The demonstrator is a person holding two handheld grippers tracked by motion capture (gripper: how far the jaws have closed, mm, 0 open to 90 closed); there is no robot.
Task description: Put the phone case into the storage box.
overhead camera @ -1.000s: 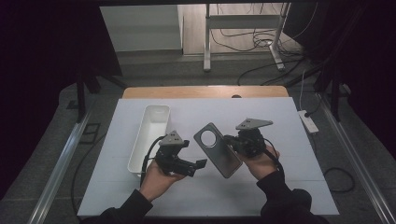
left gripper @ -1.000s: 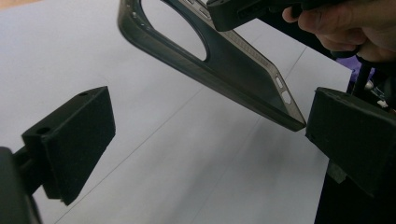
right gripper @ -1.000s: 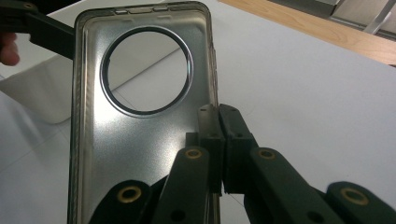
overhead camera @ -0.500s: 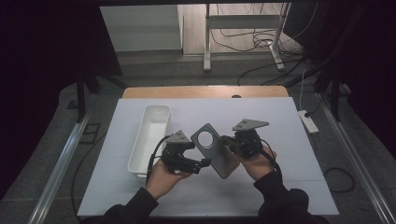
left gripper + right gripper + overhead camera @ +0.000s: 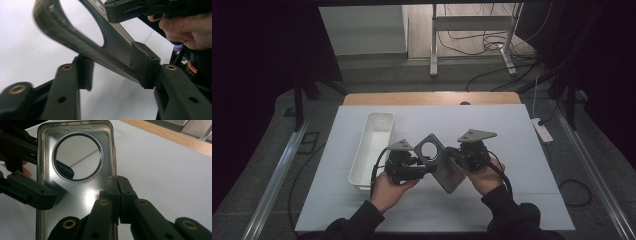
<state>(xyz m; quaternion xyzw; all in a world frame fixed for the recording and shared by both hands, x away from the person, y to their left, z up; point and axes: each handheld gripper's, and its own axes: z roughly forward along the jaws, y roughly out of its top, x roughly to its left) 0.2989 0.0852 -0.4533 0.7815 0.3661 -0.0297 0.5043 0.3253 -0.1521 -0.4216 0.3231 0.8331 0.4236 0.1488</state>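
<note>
Gripping, right gripper (image 5: 117, 195): jaws clamped flat together on the long side edge of the phone case (image 5: 75, 187), pads pinching the thin wall just below the round camera opening.
Closing, left gripper (image 5: 115, 72): jaws have just been drawing in, phone case between them; far pad pressed on the case's edge, near pad at the other face, contact there too blurred to tell for sure.
Phone case (image 5: 441, 162): grey, with a large round cutout toward its upper end; held in the air just above the white table (image 5: 512, 130), tilted, cutout end up and toward the far side, between the two grippers.
Left hand (image 5: 388, 187): coming in from the bottom edge, forearm angled up and inward, wrapped under the gripper body, left gripper (image 5: 424, 167) pointing right toward the case's lower left edge.
Right hand (image 5: 484, 177): coming in from the bottom right, palm under the gripper body, right gripper (image 5: 452, 155) pointing left at the case's right edge; fingers seen curled around the handle in the left gripper view.
Hands together: close, facing each other across the case, both near the front middle of the table.
White bin (image 5: 372, 150): long, narrow, on the table just left of the left hand, apart from the case.
</note>
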